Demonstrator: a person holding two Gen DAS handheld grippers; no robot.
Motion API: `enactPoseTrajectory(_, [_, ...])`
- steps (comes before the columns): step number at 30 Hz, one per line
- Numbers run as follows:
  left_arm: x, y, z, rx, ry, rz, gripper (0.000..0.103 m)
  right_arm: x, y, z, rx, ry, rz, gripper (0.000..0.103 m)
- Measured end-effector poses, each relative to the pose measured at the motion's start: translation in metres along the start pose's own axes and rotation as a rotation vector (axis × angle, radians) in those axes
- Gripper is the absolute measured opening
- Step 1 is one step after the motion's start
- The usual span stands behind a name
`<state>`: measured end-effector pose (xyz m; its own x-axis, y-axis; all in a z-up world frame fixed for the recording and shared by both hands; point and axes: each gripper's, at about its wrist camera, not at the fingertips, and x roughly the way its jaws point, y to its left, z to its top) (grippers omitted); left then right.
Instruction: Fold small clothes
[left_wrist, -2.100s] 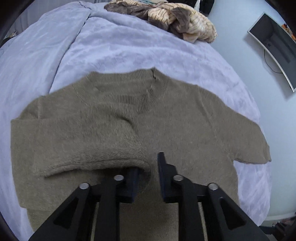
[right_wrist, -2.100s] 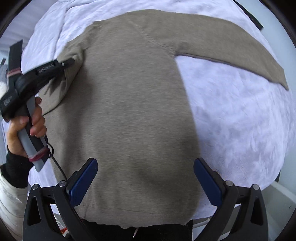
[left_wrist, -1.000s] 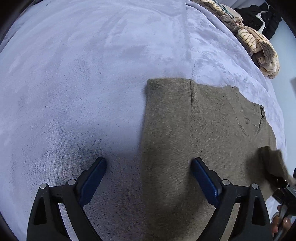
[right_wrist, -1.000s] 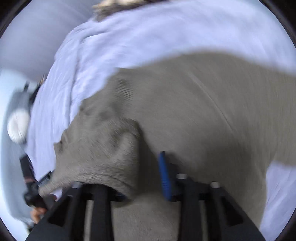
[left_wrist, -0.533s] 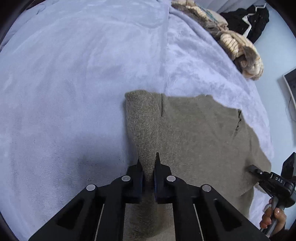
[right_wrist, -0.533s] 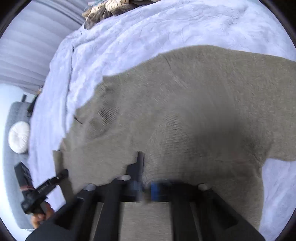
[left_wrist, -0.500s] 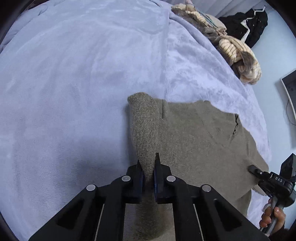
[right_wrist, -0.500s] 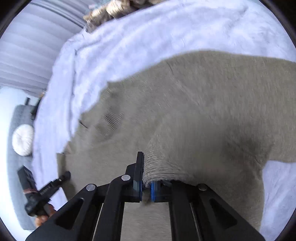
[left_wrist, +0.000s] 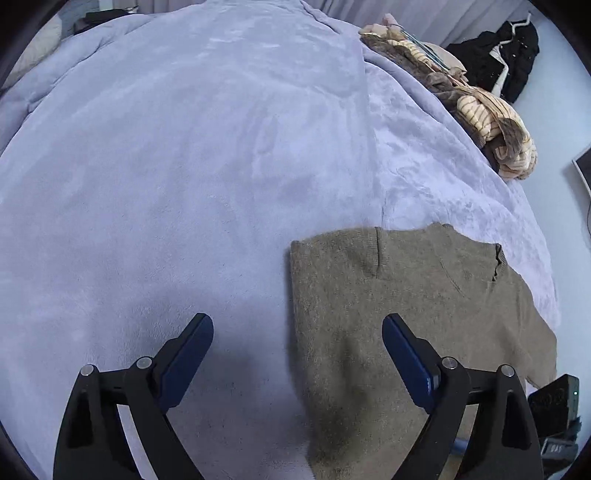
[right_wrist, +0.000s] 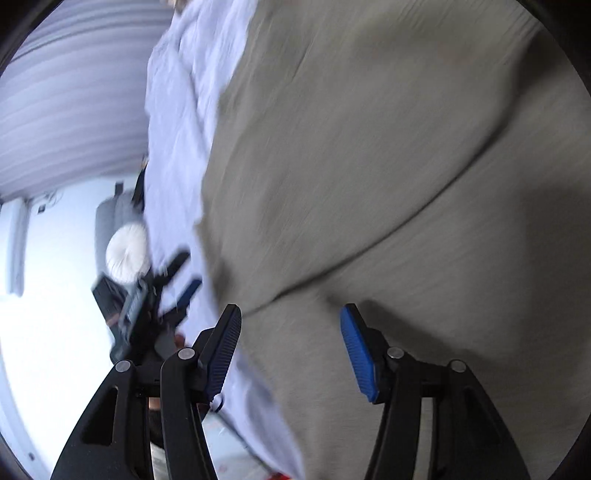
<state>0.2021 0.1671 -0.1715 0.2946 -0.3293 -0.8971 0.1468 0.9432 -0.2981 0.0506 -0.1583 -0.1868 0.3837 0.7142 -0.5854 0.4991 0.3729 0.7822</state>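
Note:
A taupe knit sweater (left_wrist: 399, 314) lies on the lavender blanket (left_wrist: 184, 166), its left side folded in to a straight edge. My left gripper (left_wrist: 297, 350) is open and empty, its fingers straddling that folded edge. In the blurred right wrist view the sweater (right_wrist: 369, 166) fills most of the frame with a curved crease across it. My right gripper (right_wrist: 291, 339) is open and empty just above the fabric. The left gripper also shows there (right_wrist: 147, 295), at the bed's edge.
A pile of striped and brown clothes (left_wrist: 476, 107) lies at the blanket's far right edge, with a black garment (left_wrist: 498, 66) behind it. A white round cushion (right_wrist: 127, 254) sits on a grey seat beyond the bed. The right gripper's body (left_wrist: 554, 417) shows at lower right.
Both grippers were shut on sweater fabric half a second ago and have opened and let it go. The sweater's left side now lies folded flat. The right gripper has swung, blurring its view.

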Motion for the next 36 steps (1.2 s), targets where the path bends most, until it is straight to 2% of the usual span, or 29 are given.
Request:
enactPoseTrajectory(2, [0.012, 0.006, 0.006, -0.029, 0.051, -0.035, 0.093, 0.035, 0.014, -0.003, 0.002, 0.033, 0.038, 0.060])
enactPoseTrajectory(4, [0.032, 0.007, 0.009, -0.050, 0.106, -0.024, 0.089, 0.063, 0.025, 0.002, 0.018, 0.023, 0.067, 0.060])
enactPoseTrajectory(5, [0.041, 0.008, 0.010, -0.050, 0.121, -0.004, 0.073, 0.070, 0.029, 0.008, 0.031, 0.008, 0.073, 0.060])
enactPoseTrajectory(6, [0.048, 0.008, 0.010, -0.039, 0.134, 0.008, 0.051, 0.076, 0.032, 0.013, 0.043, -0.007, 0.077, 0.060])
enactPoseTrajectory(7, [0.050, 0.009, 0.010, -0.028, 0.136, -0.005, 0.041, 0.084, 0.034, 0.013, 0.058, -0.018, 0.073, 0.060])
enactPoseTrajectory(8, [0.049, 0.008, 0.010, -0.022, 0.135, -0.040, 0.014, 0.088, 0.038, 0.021, 0.071, -0.019, 0.072, 0.056])
enactPoseTrajectory(9, [0.045, 0.009, 0.012, -0.013, 0.135, -0.067, 0.010, 0.090, 0.039, 0.020, 0.077, -0.014, 0.067, 0.028])
enactPoseTrajectory(10, [0.038, 0.009, 0.013, 0.004, 0.120, -0.072, 0.010, 0.087, 0.040, 0.022, 0.075, -0.003, 0.068, 0.008])
enactPoseTrajectory(12, [0.030, 0.011, 0.014, 0.054, 0.097, -0.070, 0.010, 0.101, 0.055, 0.024, 0.051, 0.022, 0.120, 0.008])
enactPoseTrajectory(13, [0.033, 0.015, 0.013, 0.068, 0.113, -0.065, 0.010, 0.106, 0.061, 0.021, 0.023, 0.033, 0.132, 0.008])
enactPoseTrajectory(15, [0.041, 0.019, 0.010, 0.071, 0.139, -0.049, 0.010, 0.127, 0.068, 0.021, -0.038, 0.077, 0.065, 0.008])
enactPoseTrajectory(16, [0.043, 0.021, 0.008, 0.066, 0.137, -0.051, 0.010, 0.139, 0.066, 0.022, -0.039, 0.103, 0.014, 0.011])
enactPoseTrajectory(17, [0.043, 0.020, 0.008, 0.059, 0.134, -0.050, 0.010, 0.144, 0.065, 0.021, -0.029, 0.116, -0.018, 0.010])
enactPoseTrajectory(18, [0.044, 0.021, 0.007, 0.052, 0.130, -0.049, 0.010, 0.144, 0.061, 0.023, -0.010, 0.122, -0.009, 0.010])
enactPoseTrajectory(20, [0.043, 0.022, 0.006, 0.049, 0.125, -0.047, 0.010, 0.123, 0.060, 0.021, -0.014, 0.125, 0.016, 0.031])
enactPoseTrajectory(21, [0.044, 0.023, 0.006, 0.044, 0.126, -0.050, 0.010, 0.106, 0.062, 0.023, -0.046, 0.110, 0.013, 0.058])
enactPoseTrajectory(22, [0.044, 0.023, 0.005, 0.040, 0.126, -0.053, 0.010, 0.084, 0.059, 0.018, -0.079, 0.074, -0.025, 0.077])
enactPoseTrajectory(24, [0.045, 0.023, 0.005, 0.035, 0.125, -0.054, 0.010, 0.036, 0.051, 0.026, -0.112, -0.042, -0.092, 0.078])
enactPoseTrajectory(27, [0.044, 0.023, 0.004, 0.042, 0.117, -0.042, 0.010, -0.035, 0.013, 0.043, 0.001, -0.220, -0.190, 0.078])
enactPoseTrajectory(29, [0.043, 0.023, 0.003, 0.039, 0.113, -0.033, 0.010, -0.061, -0.012, 0.056, 0.106, -0.304, -0.188, 0.078])
enactPoseTrajectory(30, [0.043, 0.022, 0.004, 0.035, 0.113, -0.030, 0.010, -0.072, -0.026, 0.062, 0.161, -0.343, -0.157, 0.077])
enactPoseTrajectory(32, [0.043, 0.021, 0.005, 0.029, 0.113, -0.024, 0.010, -0.079, -0.038, 0.077, 0.223, -0.381, -0.110, 0.066])
enactPoseTrajectory(33, [0.043, 0.020, 0.005, 0.029, 0.113, -0.021, 0.010, -0.074, -0.037, 0.089, 0.221, -0.375, -0.111, 0.027])
enactPoseTrajectory(34, [0.043, 0.020, 0.005, 0.032, 0.111, -0.018, 0.010, -0.065, -0.027, 0.101, 0.188, -0.353, -0.120, 0.008])
enactPoseTrajectory(36, [0.043, 0.016, 0.005, 0.045, 0.107, -0.012, 0.010, -0.076, 0.006, 0.114, -0.003, -0.374, -0.170, 0.007])
